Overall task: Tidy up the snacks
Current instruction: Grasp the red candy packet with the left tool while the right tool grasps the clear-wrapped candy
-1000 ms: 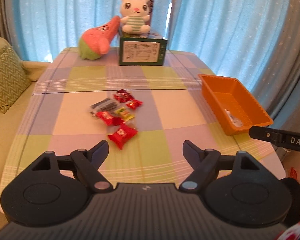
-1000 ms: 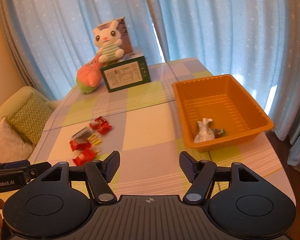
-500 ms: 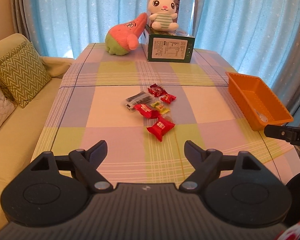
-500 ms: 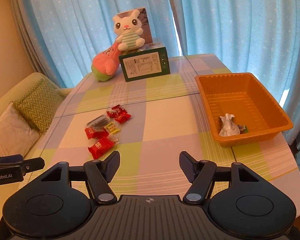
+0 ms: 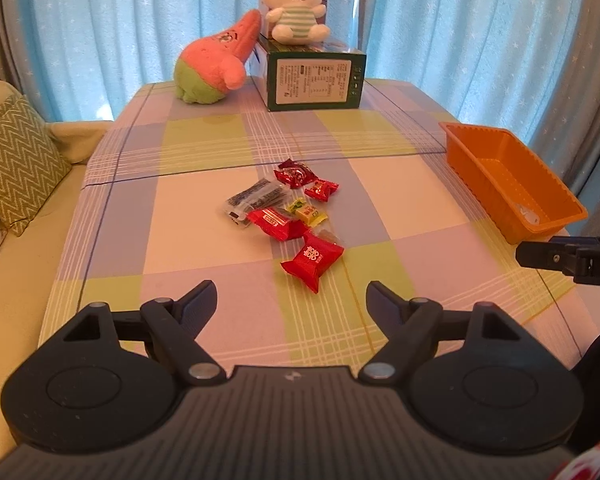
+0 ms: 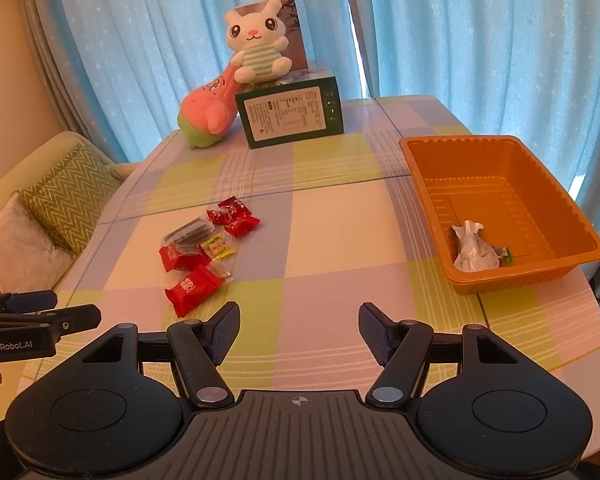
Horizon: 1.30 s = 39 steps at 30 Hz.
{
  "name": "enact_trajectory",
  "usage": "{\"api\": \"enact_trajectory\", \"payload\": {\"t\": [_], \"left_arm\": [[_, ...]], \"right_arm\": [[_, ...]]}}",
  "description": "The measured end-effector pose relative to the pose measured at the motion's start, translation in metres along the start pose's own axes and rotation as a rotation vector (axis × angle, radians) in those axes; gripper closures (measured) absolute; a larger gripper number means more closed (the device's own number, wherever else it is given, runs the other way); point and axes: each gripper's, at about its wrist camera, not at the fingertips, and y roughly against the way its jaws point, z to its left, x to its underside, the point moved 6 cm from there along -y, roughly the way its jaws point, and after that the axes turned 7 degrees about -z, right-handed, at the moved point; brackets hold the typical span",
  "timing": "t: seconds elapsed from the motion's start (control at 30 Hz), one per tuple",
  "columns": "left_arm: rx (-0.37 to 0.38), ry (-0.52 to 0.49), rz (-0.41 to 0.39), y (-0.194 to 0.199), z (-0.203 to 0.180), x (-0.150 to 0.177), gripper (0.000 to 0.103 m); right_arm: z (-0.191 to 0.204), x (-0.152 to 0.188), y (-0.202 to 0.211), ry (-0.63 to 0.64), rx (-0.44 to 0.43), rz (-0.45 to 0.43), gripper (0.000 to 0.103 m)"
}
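Observation:
A loose pile of wrapped snacks lies mid-table: a large red packet (image 5: 313,258) nearest me, other red packets (image 5: 274,222), a yellow candy (image 5: 307,212) and a dark clear-wrapped bar (image 5: 254,199). The same pile shows in the right wrist view, with the red packet (image 6: 192,287) nearest. An orange tray (image 6: 556,216) at the right holds a white wrapped snack (image 6: 473,249) and a small green one. My left gripper (image 5: 290,298) is open and empty, just short of the red packet. My right gripper (image 6: 299,322) is open and empty, between pile and tray.
A green box (image 5: 314,80) with a white bunny plush (image 5: 294,4) on top and a pink plush (image 5: 216,64) stand at the table's far end. A sofa with a zigzag cushion (image 5: 12,160) lies to the left. Blue curtains hang behind.
Both grippers have swung so the snack pile sits closer and more central in the left view. The right view has turned left, with the tray nearer its right edge. Both stay open.

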Motion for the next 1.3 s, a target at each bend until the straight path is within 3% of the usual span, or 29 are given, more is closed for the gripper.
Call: {"api": "enact_trajectory", "payload": {"t": [0.4,0.7,0.83,1.13,1.3], "left_arm": [[0.089,-0.105,0.057,-0.065,-0.010,-0.002,0.034],[0.146,-0.228,0.092,-0.115,-0.023,-0.001,0.056],[0.147,-0.271,0.101,-0.133,-0.024,0.001,0.061],[0.158,-0.306,0.132,-0.150,-0.028,0.009,0.080],[0.135,-0.279,0.153,-0.143,-0.020,0.010,0.080]], "right_arm": [[-0.007,0.009,-0.050,0.005,0.003,0.056,0.037],[-0.016,0.010,-0.082,-0.019,0.017,0.081,0.037],[-0.019,0.011,-0.092,-0.022,0.019,0.093,0.037],[-0.019,0.013,-0.111,-0.026,0.017,0.115,0.037],[-0.009,0.012,-0.121,0.000,-0.020,0.117,0.037]]}}
